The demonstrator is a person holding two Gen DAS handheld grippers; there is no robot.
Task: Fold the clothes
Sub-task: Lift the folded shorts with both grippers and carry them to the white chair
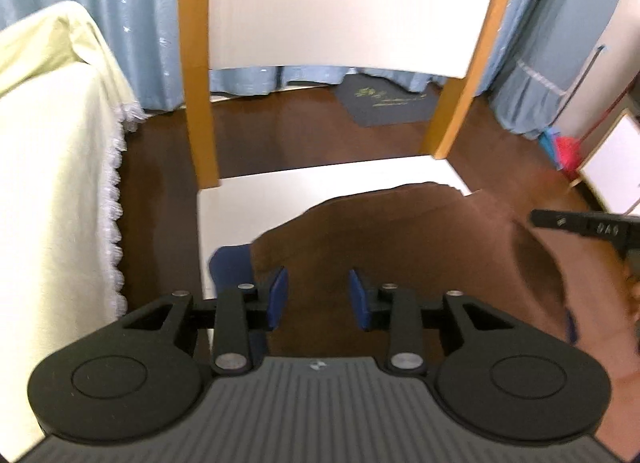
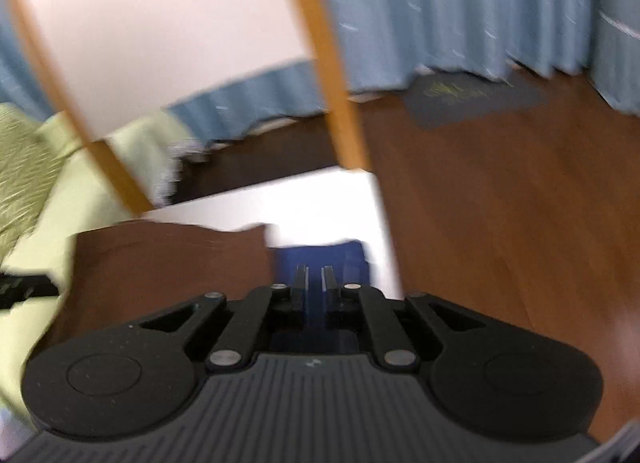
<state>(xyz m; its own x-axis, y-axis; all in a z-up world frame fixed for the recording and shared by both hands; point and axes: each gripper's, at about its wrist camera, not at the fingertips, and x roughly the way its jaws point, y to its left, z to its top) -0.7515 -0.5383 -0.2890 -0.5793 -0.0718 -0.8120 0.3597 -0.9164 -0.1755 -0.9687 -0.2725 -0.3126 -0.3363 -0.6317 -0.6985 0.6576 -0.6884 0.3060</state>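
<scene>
A brown garment (image 1: 400, 231) lies spread over the white chair seat (image 1: 248, 203). A blue cloth (image 1: 230, 267) peeks out from under its left edge. My left gripper (image 1: 319, 297) hovers over the brown garment with its blue pads (image 1: 278, 299) well apart and nothing between them. A black finger of my right gripper (image 1: 576, 227) reaches in from the right. In the blurred right wrist view the right gripper (image 2: 315, 273) is shut, its tips on the blue cloth (image 2: 320, 255) beside the brown garment (image 2: 168, 259) at the right edge of the seat (image 2: 280, 199).
The chair has a white back (image 1: 340, 3) between wooden posts (image 1: 196, 83). A bed with a pale green, lace-trimmed cover (image 1: 48, 143) stands close on the left. Blue curtains (image 1: 120, 3), a dark mat (image 1: 384, 103) on the wooden floor, and a red broom (image 1: 564, 147) lie beyond.
</scene>
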